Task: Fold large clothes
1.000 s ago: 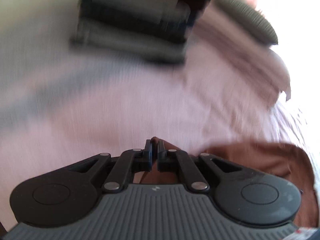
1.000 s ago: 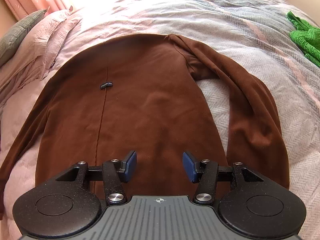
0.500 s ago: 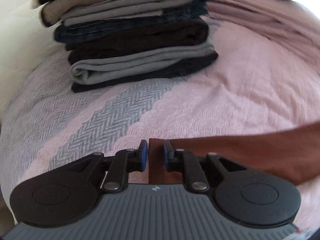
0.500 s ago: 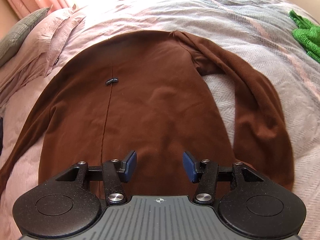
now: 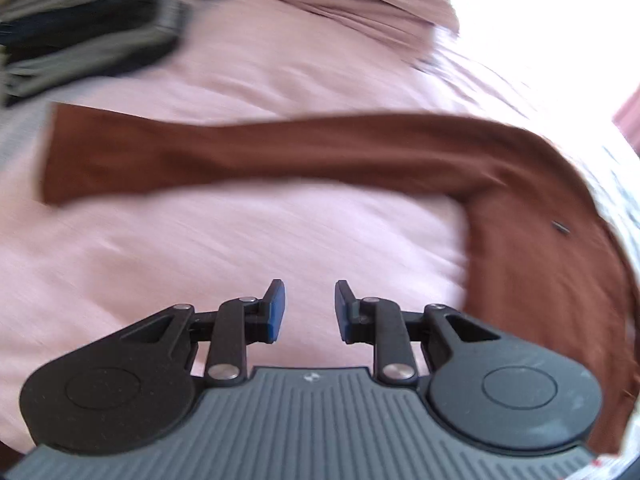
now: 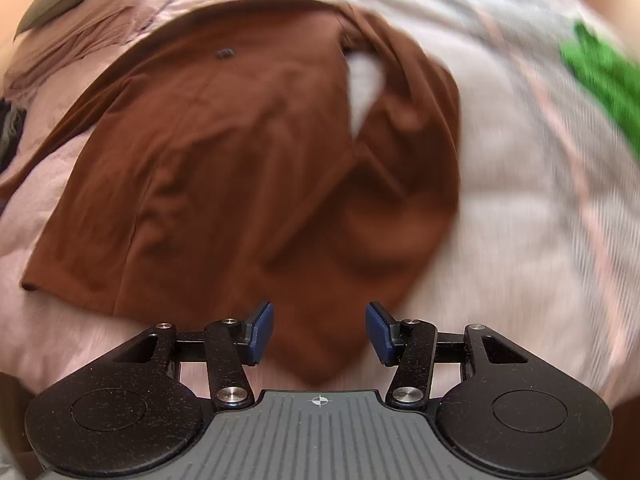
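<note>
A brown long-sleeved top (image 6: 224,152) lies spread on the pink and grey bedspread (image 6: 520,200). In the left wrist view its left sleeve (image 5: 248,152) stretches flat across the bed, well beyond my left gripper (image 5: 306,308). That gripper's jaws are opening and only bedspread shows between them. In the right wrist view the other sleeve (image 6: 408,184) is folded in beside the body. My right gripper (image 6: 320,330) hovers open over the top's lower hem, apart from the cloth.
A stack of folded dark and grey clothes (image 5: 80,28) stands at the upper left of the left wrist view. A pink pillowcase (image 5: 360,4) lies beyond the sleeve. A green garment (image 6: 600,76) lies on the bedspread to the right.
My left gripper let go of the brown sleeve end, opened, and drew back and to the right, so the sleeve now lies flat ahead. My right gripper pulled back toward the hem.
</note>
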The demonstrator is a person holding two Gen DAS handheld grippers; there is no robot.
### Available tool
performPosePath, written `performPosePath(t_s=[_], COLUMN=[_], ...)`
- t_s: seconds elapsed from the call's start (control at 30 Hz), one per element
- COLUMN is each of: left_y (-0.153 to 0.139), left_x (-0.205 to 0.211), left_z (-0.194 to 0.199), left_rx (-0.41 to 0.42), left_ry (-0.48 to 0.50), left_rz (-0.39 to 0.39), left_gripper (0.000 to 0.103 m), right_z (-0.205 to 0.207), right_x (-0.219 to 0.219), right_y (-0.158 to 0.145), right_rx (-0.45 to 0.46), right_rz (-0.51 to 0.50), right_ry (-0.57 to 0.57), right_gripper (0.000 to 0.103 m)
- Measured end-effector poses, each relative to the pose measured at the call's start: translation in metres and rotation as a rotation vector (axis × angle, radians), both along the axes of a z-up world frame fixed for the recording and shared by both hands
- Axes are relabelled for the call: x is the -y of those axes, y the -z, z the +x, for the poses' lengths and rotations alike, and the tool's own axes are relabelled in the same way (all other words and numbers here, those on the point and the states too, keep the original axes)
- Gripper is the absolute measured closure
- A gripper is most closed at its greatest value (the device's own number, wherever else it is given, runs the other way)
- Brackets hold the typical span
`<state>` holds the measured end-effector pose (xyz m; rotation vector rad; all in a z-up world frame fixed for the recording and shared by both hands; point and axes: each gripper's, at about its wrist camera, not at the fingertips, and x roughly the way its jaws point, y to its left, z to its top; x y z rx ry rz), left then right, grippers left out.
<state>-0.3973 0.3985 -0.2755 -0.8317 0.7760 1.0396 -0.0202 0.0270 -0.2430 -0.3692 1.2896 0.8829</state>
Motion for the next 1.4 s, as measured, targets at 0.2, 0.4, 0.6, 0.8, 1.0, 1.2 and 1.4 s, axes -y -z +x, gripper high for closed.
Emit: performPosePath(t_s=[0.2, 0.4, 0.6, 0.8, 1.0, 1.2, 1.4], left_y=[0.006, -0.011, -0.012, -0.002, -0.005, -0.006, -0.003], left_x=[0.047, 0.071, 0.09, 0.106, 0.107, 0.108, 0.113], left_z=[0.063, 0.105, 0.144, 0.164, 0.163, 0.166, 0.174], left_rx=[0.003, -0.019, -0.002, -0.015, -0.045, -0.047, -0.055], left_ry=[0.064, 0.125, 0.159, 0.185, 0.168, 0.16, 0.184], left_rz=[-0.044, 0.004, -0.005, -0.033, -0.032, -0.034, -0.033], left_gripper=[0.079, 0.079, 0.079, 0.079, 0.079, 0.079, 0.079], right_z=[0.037, 0.115, 0.234, 0.266, 0.241, 0.205, 0.198], right_x=[0.034, 0.07, 0.141, 0.153, 0.142, 0.088, 0.074], right_y=[0.047, -0.049, -0.126, -0.068, -0.026, 0.021, 0.068], right_rx=[-0.276, -0.032, 0.194, 0.281, 0.2, 0.552, 0.661], right_rz=[0.196, 0.321, 0.412, 0.063, 0.078, -0.13, -0.257], right_ry=[0.257, 0.175, 0.372, 0.623, 0.495, -0.04, -0.34], right_gripper=[0.099, 0.102, 0.102, 0.074, 0.073, 0.072, 0.093])
